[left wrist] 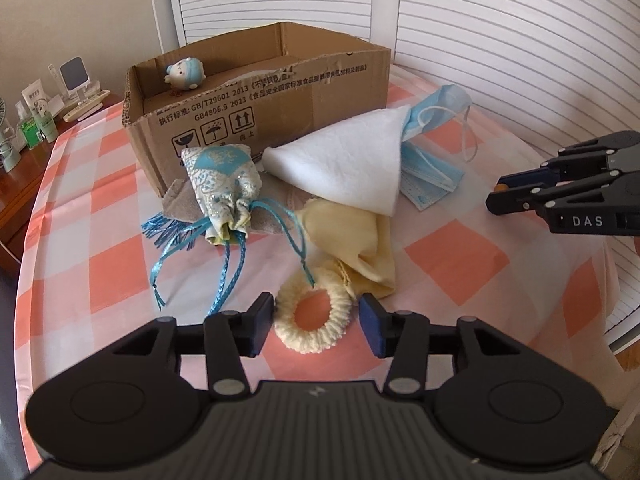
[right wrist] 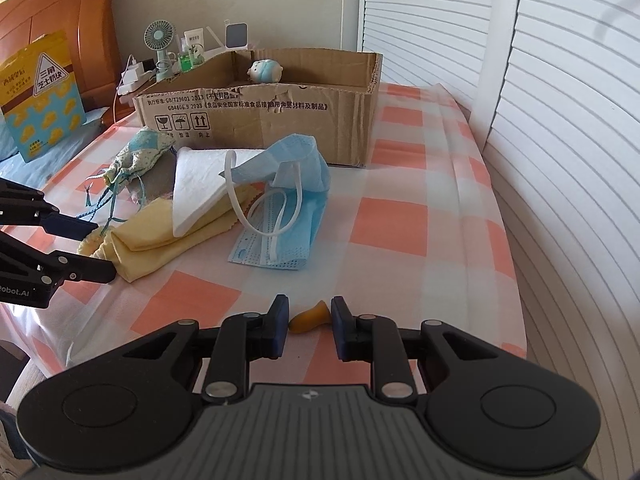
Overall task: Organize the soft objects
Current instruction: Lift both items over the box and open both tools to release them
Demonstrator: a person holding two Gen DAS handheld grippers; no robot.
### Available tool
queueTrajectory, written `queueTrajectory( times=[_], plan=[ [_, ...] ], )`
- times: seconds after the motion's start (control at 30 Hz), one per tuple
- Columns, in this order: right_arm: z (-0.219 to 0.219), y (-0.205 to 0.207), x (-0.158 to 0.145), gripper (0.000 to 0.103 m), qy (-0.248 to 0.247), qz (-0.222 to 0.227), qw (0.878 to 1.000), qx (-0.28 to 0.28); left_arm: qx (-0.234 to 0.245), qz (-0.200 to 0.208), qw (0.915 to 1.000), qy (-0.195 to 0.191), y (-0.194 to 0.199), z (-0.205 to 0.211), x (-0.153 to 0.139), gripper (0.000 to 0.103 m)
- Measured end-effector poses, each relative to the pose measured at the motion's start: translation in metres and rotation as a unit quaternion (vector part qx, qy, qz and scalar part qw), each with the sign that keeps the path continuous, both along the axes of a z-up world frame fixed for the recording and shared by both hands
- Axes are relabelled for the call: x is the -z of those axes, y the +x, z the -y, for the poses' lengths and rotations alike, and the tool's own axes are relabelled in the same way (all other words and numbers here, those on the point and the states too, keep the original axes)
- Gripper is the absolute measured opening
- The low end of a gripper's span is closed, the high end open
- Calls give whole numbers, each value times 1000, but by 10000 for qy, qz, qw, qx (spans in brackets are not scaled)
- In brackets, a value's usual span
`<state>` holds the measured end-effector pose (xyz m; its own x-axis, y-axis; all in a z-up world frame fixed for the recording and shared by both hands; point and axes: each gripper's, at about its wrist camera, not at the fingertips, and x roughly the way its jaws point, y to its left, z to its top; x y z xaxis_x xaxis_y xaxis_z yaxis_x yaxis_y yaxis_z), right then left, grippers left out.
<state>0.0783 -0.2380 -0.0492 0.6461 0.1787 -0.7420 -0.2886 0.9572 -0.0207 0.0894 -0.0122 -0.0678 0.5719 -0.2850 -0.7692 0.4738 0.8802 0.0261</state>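
Observation:
A cream knitted scrunchie [left wrist: 312, 320] lies on the checked bedspread between the pads of my left gripper [left wrist: 316, 326], which is open with a small gap on the right side. My right gripper [right wrist: 310, 322] is shut on a small orange soft piece [right wrist: 308, 318]; it also shows at the right edge of the left wrist view [left wrist: 495, 192]. Behind the scrunchie lie a yellow cloth [left wrist: 352, 236], a folded white cloth [left wrist: 352, 164], blue face masks [left wrist: 432, 120] and a blue-patterned drawstring pouch [left wrist: 220, 184]. An open cardboard box [left wrist: 260, 92] holds a small plush toy [left wrist: 185, 74].
A grey cloth [left wrist: 180, 204] lies under the pouch. White louvred doors [left wrist: 500, 40] run along the far and right sides of the bed. A nightstand with bottles and a small fan [right wrist: 160, 40] stands beyond the box. A yellow package [right wrist: 40, 92] leans by the wooden headboard.

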Motion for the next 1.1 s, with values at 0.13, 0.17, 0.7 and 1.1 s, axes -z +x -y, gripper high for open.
queueTrajectory(
  times=[0.13,0.17,0.7,1.1],
  plan=[
    [-1,-1,0,27,-7,1,10000,9,65,-56,9999,-76,2,-2,0,53],
    [-1,-1,0,27,2,-3,10000,-3,106,-86,9999,-94,1,-3,0,52],
    [-6,-7,-4,26,-109,8,9999,-111,233,-194,9994,-168,-6,-14,-5,30],
    [-10,-11,-43,26,-56,331,9983,-486,329,93,9992,-182,-23,-27,-55,30]
  ],
)
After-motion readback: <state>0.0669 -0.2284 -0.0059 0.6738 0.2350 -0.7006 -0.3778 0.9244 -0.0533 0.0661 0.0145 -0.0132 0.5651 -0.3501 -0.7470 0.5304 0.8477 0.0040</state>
